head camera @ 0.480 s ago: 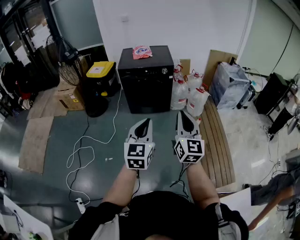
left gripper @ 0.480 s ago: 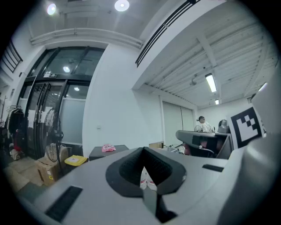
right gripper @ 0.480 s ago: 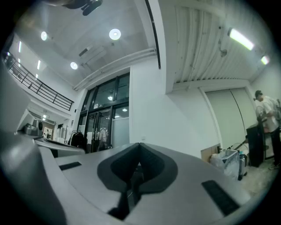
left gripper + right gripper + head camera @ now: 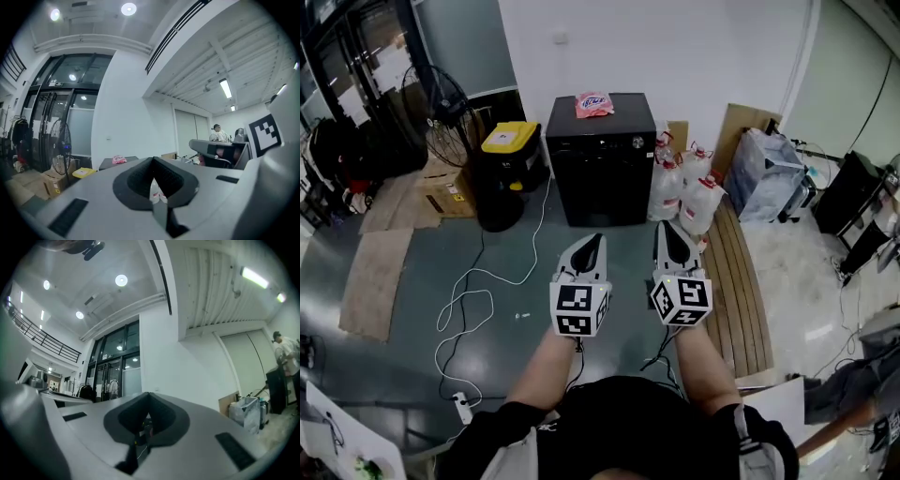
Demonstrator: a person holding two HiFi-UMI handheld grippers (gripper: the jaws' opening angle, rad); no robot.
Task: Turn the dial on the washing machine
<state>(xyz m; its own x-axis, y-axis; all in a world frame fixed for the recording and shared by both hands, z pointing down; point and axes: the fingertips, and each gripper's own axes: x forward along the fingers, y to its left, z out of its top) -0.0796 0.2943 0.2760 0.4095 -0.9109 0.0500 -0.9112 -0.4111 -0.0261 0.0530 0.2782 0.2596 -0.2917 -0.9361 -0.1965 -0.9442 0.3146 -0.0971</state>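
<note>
Close to the person, the white left gripper (image 4: 591, 246) and right gripper (image 4: 668, 232) each had jaws pressed together on nothing. Well ahead stood the boxy black washing machine (image 4: 600, 173), its small silver dial (image 4: 637, 142) untouched; approaching and opening 1 gripper likely came next.

- Small silvery dial (image 4: 637, 142), at 1 o'clock on the front of the black box-shaped washing machine (image 4: 602, 173), head view: too small to read its setting or markings.
- Crumpled pink packet (image 4: 594, 103) on the machine's top: print illegible.
- Left gripper view: the machine's front is hidden behind the grey body of the left gripper (image 4: 153, 164). Only its top edge and the packet show, at 8 o'clock.
- Yellow-lidded black bin (image 4: 506, 155), at the machine's 9 o'clock: white lid label unreadable.
- Grey-sleeved person (image 4: 853, 389), head view, 4 o'clock: cut off by the frame edge.
- White-shirted person (image 4: 287, 357), right gripper view, 3 o'clock: cut by the rim.
</note>
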